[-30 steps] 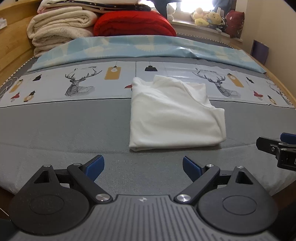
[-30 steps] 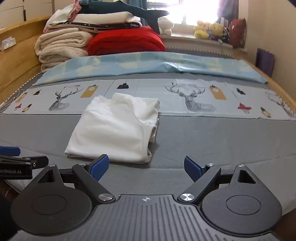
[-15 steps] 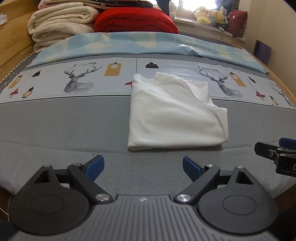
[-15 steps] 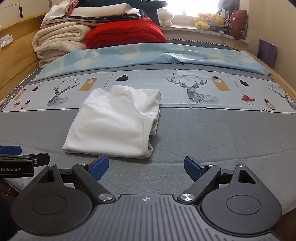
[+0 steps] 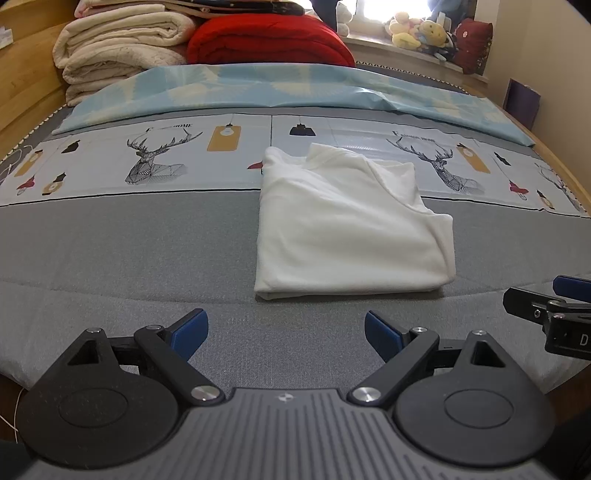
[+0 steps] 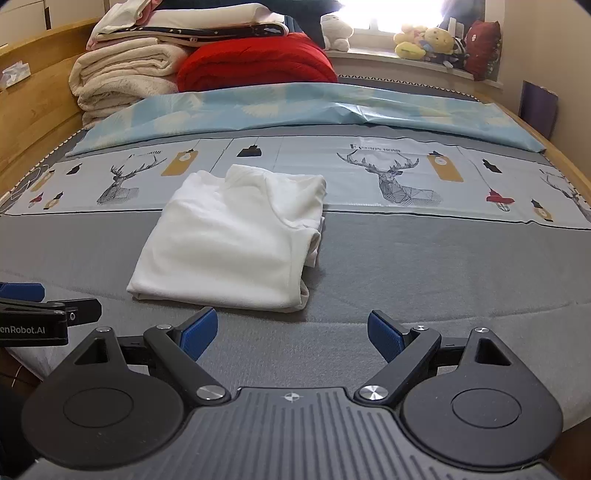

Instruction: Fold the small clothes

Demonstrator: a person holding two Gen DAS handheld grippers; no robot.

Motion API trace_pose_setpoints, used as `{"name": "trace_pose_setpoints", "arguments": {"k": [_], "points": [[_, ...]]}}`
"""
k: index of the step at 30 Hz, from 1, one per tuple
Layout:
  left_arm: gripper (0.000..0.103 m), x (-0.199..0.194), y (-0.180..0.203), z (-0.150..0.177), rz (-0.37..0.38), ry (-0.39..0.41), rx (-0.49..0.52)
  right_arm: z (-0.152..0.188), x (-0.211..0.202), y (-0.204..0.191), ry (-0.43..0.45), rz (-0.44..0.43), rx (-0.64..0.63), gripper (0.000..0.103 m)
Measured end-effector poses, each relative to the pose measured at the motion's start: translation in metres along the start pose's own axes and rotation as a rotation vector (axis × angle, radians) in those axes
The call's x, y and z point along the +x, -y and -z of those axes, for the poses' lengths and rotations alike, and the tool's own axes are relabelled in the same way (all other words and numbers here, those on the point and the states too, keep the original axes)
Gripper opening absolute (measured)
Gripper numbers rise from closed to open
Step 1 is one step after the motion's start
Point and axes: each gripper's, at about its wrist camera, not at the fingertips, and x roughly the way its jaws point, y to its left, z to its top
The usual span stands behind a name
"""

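- Nearest to both cameras, on this side of the white garment [image 5: 351,225], the left gripper [image 5: 286,334] hangs over the grey bed cover [image 5: 122,251] with its blue-padded fingers [image 5: 190,328] spread wide and nothing between them.
- Right of the garment's near edge, the right gripper [image 6: 291,334] is also wide apart and empty; its blue pads [image 6: 384,334] are above bare grey cover.
- Each gripper shows at the edge of the other's view, beside the garment's near corners, not touching the cloth.
- Nothing stands between the grippers and the garment; only flat grey cover lies there.
- The garment itself lies folded into a rough rectangle, in the middle of the bed. Its near hem is on the grey cover and its far end, with the loose folded layers, reaches onto the printed band [image 5: 162,158] with deer and lamp drawings.
- Behind the garment, a light blue patterned sheet [image 6: 295,107] lies across the bed.
- Behind that sheet, to the left of the garment, a pile of cream blankets [image 6: 125,79] stands beside a red quilt [image 6: 255,62], with more folded textiles on top.
- Left of the garment, a wooden bed frame [image 6: 33,107] runs along the bed.
- Farthest from the garment, soft toys [image 5: 421,31] sit on the window sill under bright light.
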Motion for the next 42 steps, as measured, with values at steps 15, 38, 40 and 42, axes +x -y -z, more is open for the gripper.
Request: {"name": "trace_pose_setpoints", "arguments": {"k": [15,38,40,42], "points": [[0.094,0.0,0.0014,0.0005,0.003,0.006,0.004,-0.0004,0.0008,-0.0014,-0.001,-0.001,0.0,0.089],[0.094,-0.0007,0.003,0.0003,0.014,0.012,0.013,0.002,-0.0002,-0.0046,0.0,-0.01,-0.013,0.089],[0.094,-0.0008,0.0029,0.0003,0.015,0.012,0.013,0.003,-0.0003,-0.0046,-0.001,-0.012,-0.016,0.089],[0.094,-0.0007,0.0029,0.0002,0.016,0.013,0.016,0.0029,-0.0002,-0.0043,-0.001,-0.012,-0.016,0.089]]}}
